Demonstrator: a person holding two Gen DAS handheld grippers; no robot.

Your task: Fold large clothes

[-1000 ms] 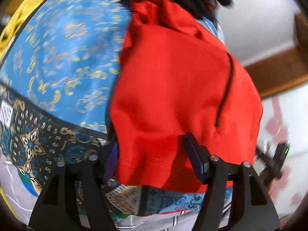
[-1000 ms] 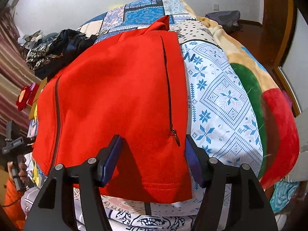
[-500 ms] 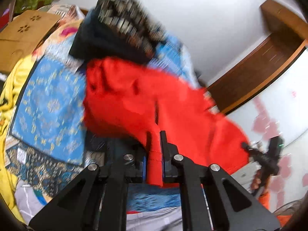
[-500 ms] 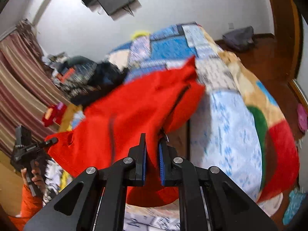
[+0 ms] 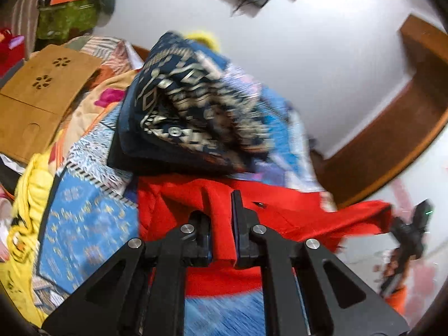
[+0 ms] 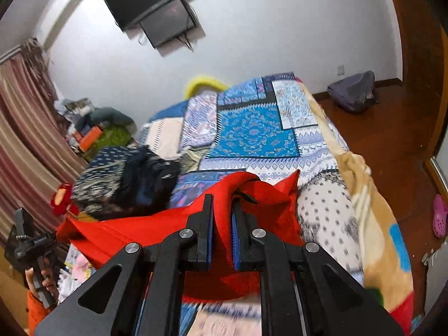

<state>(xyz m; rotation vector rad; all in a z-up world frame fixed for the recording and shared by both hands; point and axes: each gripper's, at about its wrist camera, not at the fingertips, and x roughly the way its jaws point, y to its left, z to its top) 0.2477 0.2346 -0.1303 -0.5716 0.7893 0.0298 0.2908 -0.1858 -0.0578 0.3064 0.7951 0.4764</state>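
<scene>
Bed (image 6: 280,137) under patchwork quilt, white walls; both jaws clamped on red jacket (image 5: 294,210) (image 6: 117,232).

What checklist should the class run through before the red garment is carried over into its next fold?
1. Left gripper holds cloth: ok. Its fingers are shut on a pinch of the red garment.
2. Right gripper holds cloth: ok. It is shut on the same garment's edge.
3. Garment lifted between both grips: ok. It hangs in a band from one gripper to the other above the patchwork bedspread.
4. Landing area: not ok. A dark patterned clothes pile sits right beside the garment.
5. Zipper lying flat: cannot tell; the cloth is bunched.
6. Image sharpness for judging alignment: not ok; the left wrist view is blurred.
</scene>
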